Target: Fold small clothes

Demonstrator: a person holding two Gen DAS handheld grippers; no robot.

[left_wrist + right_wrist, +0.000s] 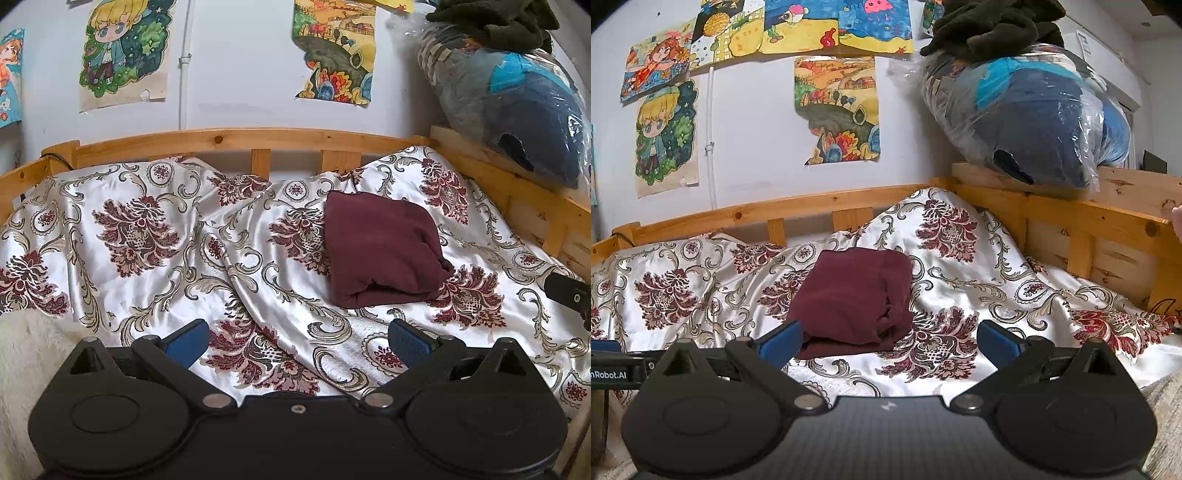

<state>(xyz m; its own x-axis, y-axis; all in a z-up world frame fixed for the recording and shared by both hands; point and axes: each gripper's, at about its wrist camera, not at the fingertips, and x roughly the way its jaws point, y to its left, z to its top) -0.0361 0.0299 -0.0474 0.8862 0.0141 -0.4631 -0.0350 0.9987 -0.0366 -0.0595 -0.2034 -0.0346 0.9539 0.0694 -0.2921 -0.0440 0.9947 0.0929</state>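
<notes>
Folded into a thick maroon bundle (382, 251), lying on the floral satin bedspread (147, 266) toward the far side of the bed, ahead of both tools and touching neither. Seen from the left tool (299, 338): blue fingers (186, 341) spread wide apart, nothing between them but bedspread. Same for the right tool (888, 338), fingers well apart and empty, the bundle's near edge just beyond its left finger (781, 341). Cut off at the left edge of the right wrist view: a black part of the other tool with white lettering reading "nRobot.AI" (607, 374), first letters lost. Hard to make out through the clear plastic bag (1027, 118) on the wooden bed rail (1071, 206): blue and dark fabric, with a dark garment (993, 26) heaped on top. Partly cropped along the frame tops: children's drawings (836, 110) taped to the wall. Pale fleecy fabric (26, 369) at lower left, mostly hidden behind the left tool's body.
</notes>
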